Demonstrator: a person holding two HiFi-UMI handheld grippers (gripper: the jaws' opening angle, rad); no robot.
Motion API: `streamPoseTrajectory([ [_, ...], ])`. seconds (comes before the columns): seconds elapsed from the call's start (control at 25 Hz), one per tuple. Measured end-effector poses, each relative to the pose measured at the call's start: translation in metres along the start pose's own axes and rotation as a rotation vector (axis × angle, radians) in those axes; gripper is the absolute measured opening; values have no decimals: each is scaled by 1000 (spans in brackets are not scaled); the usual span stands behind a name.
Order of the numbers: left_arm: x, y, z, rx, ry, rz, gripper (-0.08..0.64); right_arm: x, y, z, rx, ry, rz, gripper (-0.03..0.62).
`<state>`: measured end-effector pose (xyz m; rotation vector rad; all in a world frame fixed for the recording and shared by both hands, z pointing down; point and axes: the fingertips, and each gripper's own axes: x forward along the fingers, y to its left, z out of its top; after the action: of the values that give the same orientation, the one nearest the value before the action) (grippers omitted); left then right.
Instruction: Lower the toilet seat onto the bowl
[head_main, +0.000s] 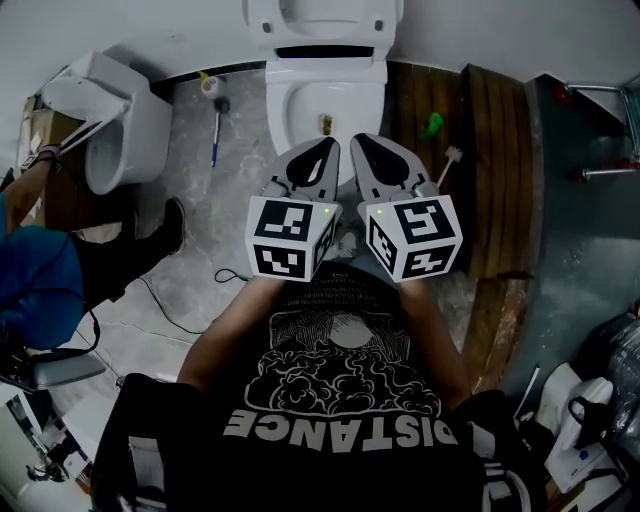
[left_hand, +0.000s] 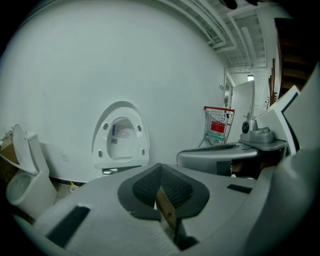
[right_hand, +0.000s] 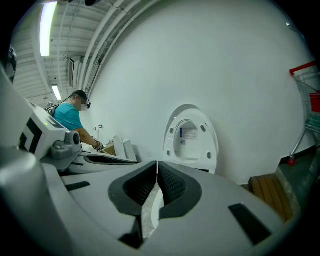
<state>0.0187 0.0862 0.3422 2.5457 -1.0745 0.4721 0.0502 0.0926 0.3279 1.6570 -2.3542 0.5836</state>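
Note:
The white toilet stands at the top middle, its seat (head_main: 322, 22) raised against the wall above the open bowl (head_main: 325, 105). Both gripper views show the upright seat (left_hand: 121, 135) (right_hand: 190, 140) straight ahead and some way off. My left gripper (head_main: 325, 148) and right gripper (head_main: 362, 142) hover side by side over the bowl's front rim, touching nothing. The left gripper (left_hand: 160, 165) has its jaws shut and empty, and the right gripper (right_hand: 157, 164) is shut and empty too.
A second toilet (head_main: 115, 125) stands at the left, with a toilet brush (head_main: 218, 120) between the two. A wooden platform (head_main: 490, 150) with a white brush (head_main: 450, 160) lies to the right. A person in blue (head_main: 35, 280) is at far left. A red shopping cart (left_hand: 218, 125) stands beyond.

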Motion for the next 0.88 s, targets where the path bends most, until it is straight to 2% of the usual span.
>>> streamPoseTrajectory([
  [0.28, 36, 44, 16, -5, 16, -46, 11, 49, -15, 14, 26, 22, -47, 20],
  [0.48, 60, 74, 31, -34, 27, -108, 11, 91, -22, 29, 41, 26, -70, 20],
  [0.88, 101, 132, 58, 5, 26, -206, 11, 157, -21, 58, 19, 42, -99, 20],
])
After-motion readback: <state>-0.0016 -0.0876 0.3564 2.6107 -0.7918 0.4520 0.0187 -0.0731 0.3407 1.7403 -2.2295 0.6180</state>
